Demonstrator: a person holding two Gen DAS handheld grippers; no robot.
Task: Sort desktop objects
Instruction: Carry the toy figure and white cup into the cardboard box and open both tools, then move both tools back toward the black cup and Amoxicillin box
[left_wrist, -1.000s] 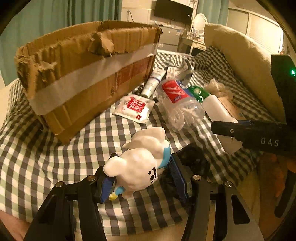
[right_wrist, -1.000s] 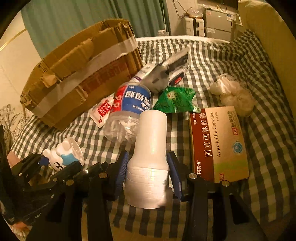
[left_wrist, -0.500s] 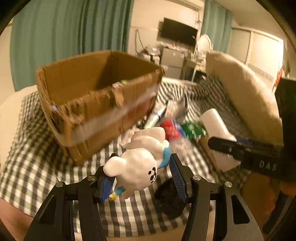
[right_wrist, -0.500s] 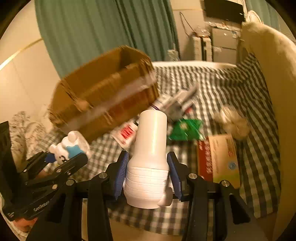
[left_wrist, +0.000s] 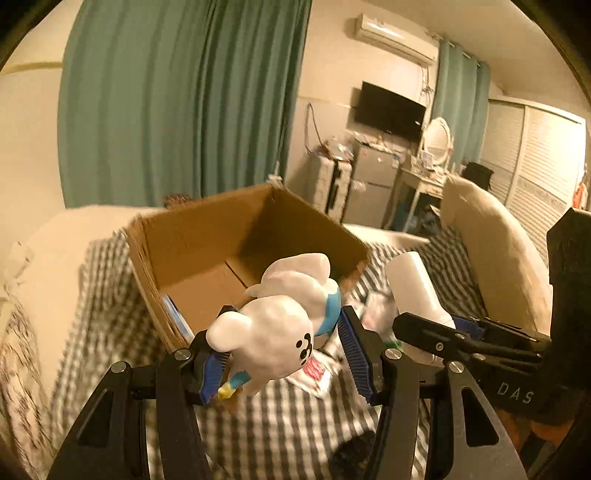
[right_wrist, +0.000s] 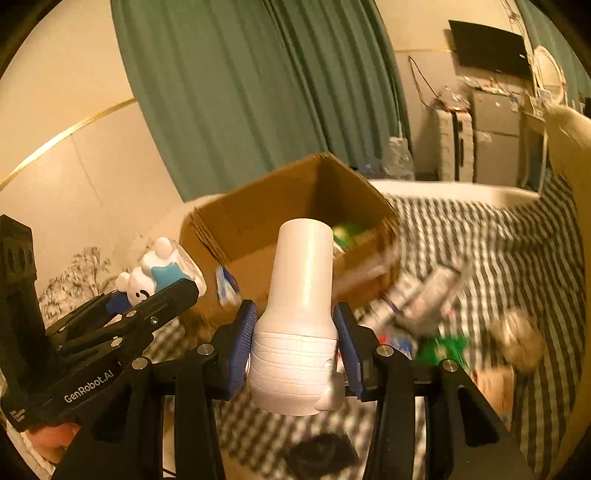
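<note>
Both hands are carrying their loads toward the open cardboard box (left_wrist: 207, 254) on the checked bedspread (left_wrist: 280, 417). The left gripper (left_wrist: 284, 354) jaws clamp a white bear figurine (left_wrist: 280, 321); the right gripper (right_wrist: 295, 343) jaws clamp a white plastic bottle (right_wrist: 299, 306). Next, probably, each load must clear the box's rim before release. "GenRobot.AI" and "DAS" are readable on the grippers.

Left gripper (left_wrist: 284, 360) clamps a white cartoon figurine (left_wrist: 280, 325), held in the air in front of an open cardboard box (left_wrist: 207, 236) on the checkered bedspread (left_wrist: 280, 417). Right gripper (left_wrist: 443, 328) at right holds a white bottle (left_wrist: 412, 280). Blurry packets lie on the cloth beside the box's right corner.
</note>
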